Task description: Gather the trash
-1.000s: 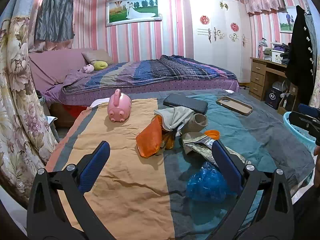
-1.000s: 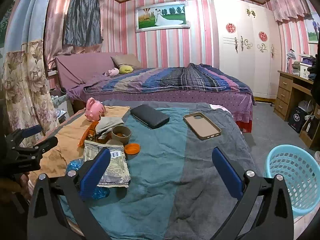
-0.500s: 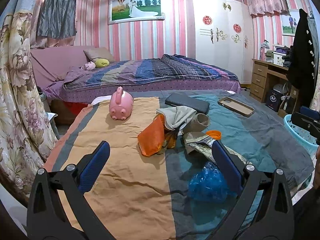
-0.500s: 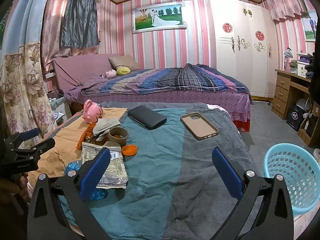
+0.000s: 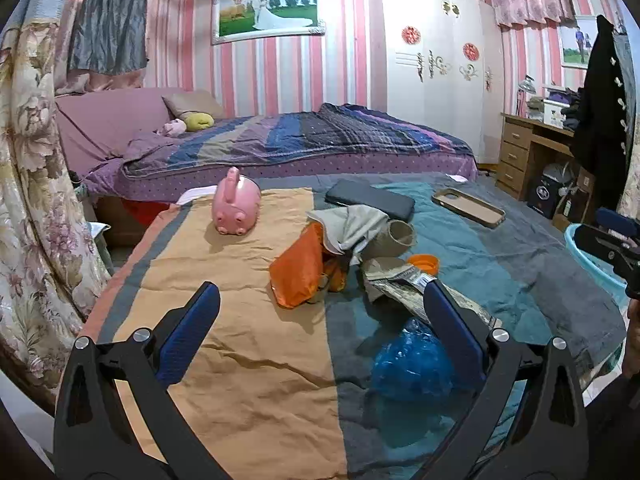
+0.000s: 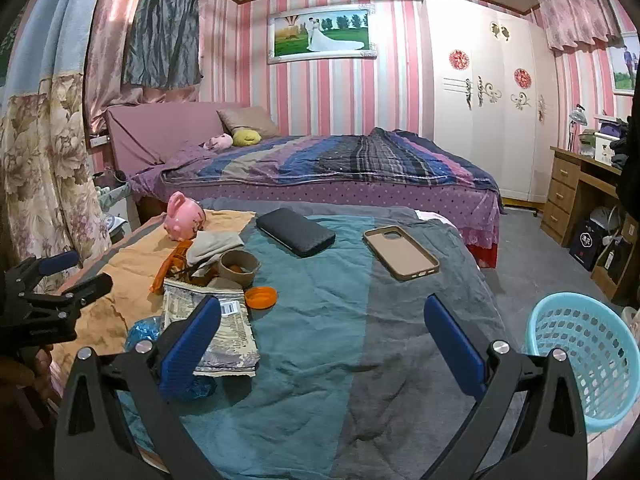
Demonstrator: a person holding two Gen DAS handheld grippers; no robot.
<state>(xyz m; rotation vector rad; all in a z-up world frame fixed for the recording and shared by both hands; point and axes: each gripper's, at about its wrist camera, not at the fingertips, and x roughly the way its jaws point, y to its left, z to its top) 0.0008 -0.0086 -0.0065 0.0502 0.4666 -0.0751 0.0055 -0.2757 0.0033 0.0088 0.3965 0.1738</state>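
Note:
Trash lies on the cloth-covered table: an orange wrapper [image 5: 298,274], a grey crumpled wrapper [image 5: 352,226], a brown paper cup [image 5: 400,236], an orange lid [image 5: 425,263], a printed foil packet [image 5: 404,282] and a crumpled blue bag [image 5: 412,364]. The packet [image 6: 224,320], cup [image 6: 239,266] and lid [image 6: 261,297] also show in the right wrist view. My left gripper [image 5: 320,320] is open and empty, above the table before the pile. My right gripper [image 6: 320,340] is open and empty over the teal cloth. A light blue basket [image 6: 584,364] stands on the floor at the right.
A pink piggy bank [image 5: 236,210], a black wallet [image 5: 370,202] and a phone case [image 5: 468,207] lie on the far part of the table. A bed stands behind it, a wooden desk [image 6: 576,196] at the right, a floral curtain [image 5: 32,216] at the left.
Both grippers have drifted slightly; the views shift a little toward the table. Both stay open and empty. Nothing on the table has moved.

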